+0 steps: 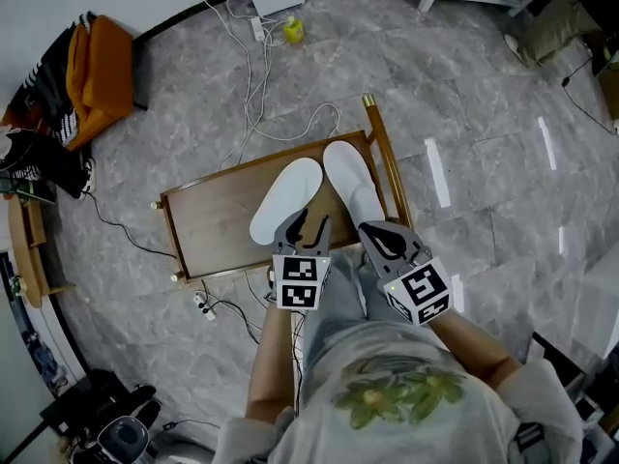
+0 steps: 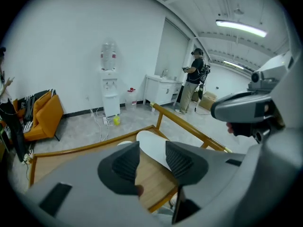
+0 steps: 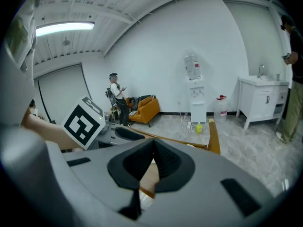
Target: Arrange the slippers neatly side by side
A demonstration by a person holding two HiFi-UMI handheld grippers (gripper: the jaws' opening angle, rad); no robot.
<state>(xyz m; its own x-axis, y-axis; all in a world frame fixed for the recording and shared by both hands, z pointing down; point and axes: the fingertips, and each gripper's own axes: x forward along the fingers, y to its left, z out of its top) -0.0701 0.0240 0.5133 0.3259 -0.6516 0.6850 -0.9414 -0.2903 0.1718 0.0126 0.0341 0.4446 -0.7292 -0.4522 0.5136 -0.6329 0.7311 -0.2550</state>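
Wooden bench (image 1: 208, 222) bears two white slippers (image 1: 287, 199); left tool (image 1: 314, 219) spread, empty, right tool (image 1: 370, 230) pressed together.

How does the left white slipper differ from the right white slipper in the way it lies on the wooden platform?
The left slipper slants with its far end toward the right; the right slipper slants with its far end toward the left, so they spread apart near the person. The right slipper lies beside the raised rail; the left slipper lies nearer the middle of the wooden platform. Both are white and lie flat.
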